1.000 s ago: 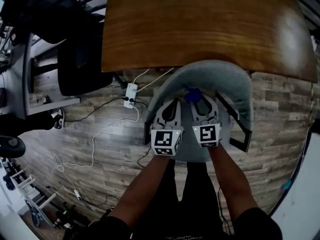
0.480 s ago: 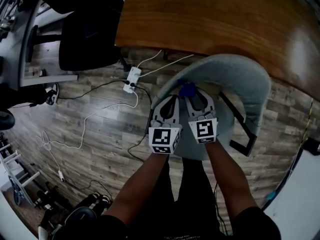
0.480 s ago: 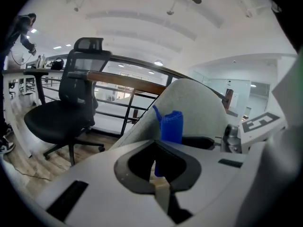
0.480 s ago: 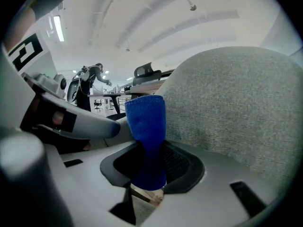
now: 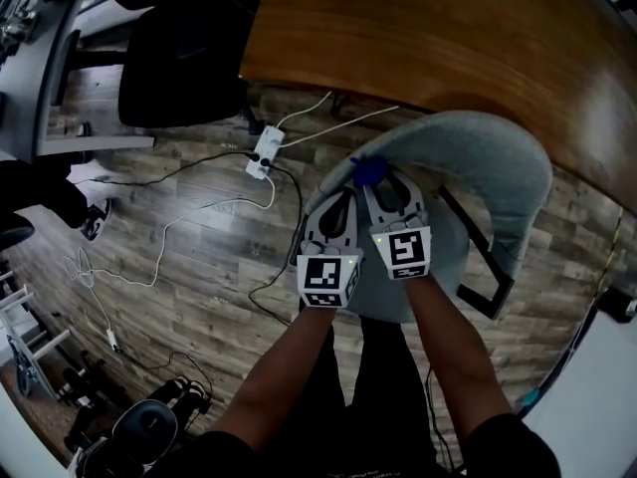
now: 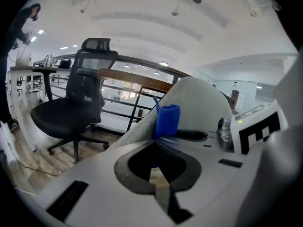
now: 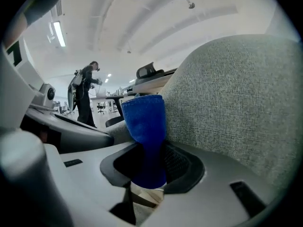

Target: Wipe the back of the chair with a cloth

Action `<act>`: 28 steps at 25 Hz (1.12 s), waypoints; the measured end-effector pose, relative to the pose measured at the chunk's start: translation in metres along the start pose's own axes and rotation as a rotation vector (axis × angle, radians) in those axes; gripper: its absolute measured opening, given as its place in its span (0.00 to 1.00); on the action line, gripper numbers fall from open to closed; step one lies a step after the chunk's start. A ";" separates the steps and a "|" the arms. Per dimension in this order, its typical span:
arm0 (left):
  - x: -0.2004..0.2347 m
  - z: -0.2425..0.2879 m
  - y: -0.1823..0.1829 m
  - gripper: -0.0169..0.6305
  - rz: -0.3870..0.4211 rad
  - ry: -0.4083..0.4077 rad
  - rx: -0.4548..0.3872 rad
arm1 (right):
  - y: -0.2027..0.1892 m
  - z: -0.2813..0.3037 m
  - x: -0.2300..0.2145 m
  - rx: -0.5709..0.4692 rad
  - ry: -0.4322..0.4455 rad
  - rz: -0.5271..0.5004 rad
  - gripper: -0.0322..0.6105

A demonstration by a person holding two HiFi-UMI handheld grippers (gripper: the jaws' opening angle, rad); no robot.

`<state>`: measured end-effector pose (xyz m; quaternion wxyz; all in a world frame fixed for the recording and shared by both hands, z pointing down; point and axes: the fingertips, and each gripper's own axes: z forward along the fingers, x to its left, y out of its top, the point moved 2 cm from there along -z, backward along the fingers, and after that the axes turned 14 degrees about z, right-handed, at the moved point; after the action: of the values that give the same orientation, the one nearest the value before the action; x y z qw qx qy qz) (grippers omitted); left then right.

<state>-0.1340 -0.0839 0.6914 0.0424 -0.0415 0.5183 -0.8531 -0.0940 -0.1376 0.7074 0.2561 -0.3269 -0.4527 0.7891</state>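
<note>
Right gripper (image 7: 147,161) clenched a blue cloth (image 7: 144,124) between its jaws, the fabric bunched into a narrow upright roll that rose well above the fingertips. The cloth was a deep, even blue with a soft, fleecy nap, and its top edge was folded over flat. It stood against the left edge of the chair back (image 7: 236,103), a curved shell covered in grey, finely woven fabric with a speckled texture; from the right gripper view the two appeared to be touching.

Left gripper (image 6: 154,141) hung just beside its partner with its jaws drawn together and nothing between them, the blue roll showing beyond their tips.

Seen from the head view, both grippers sat side by side above the grey seat, held on bare forearms, with the cloth at the inner rim of the backrest near its left end. A black frame piece (image 5: 478,267) ran under the chair's right side. The backrest was close to the edge of a brown wooden table (image 5: 448,28). A black office chair (image 5: 179,63) stood well apart to the left, and a white power strip (image 5: 262,155) with trailing cables lay on the wood-plank floor (image 5: 179,257). A person (image 7: 85,96) stood far off in the background.
</note>
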 end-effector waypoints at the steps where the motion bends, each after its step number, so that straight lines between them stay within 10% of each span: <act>1: -0.001 0.000 -0.002 0.02 -0.003 0.000 0.003 | 0.000 0.000 0.000 -0.004 -0.006 0.002 0.24; 28: -0.042 0.057 0.007 0.02 0.128 -0.166 0.028 | -0.003 -0.029 -0.093 -0.057 -0.350 0.169 0.24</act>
<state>-0.0860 -0.1323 0.7098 0.1399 -0.0782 0.5027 -0.8495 -0.0112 -0.1851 0.7255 0.0970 -0.2286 -0.4837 0.8393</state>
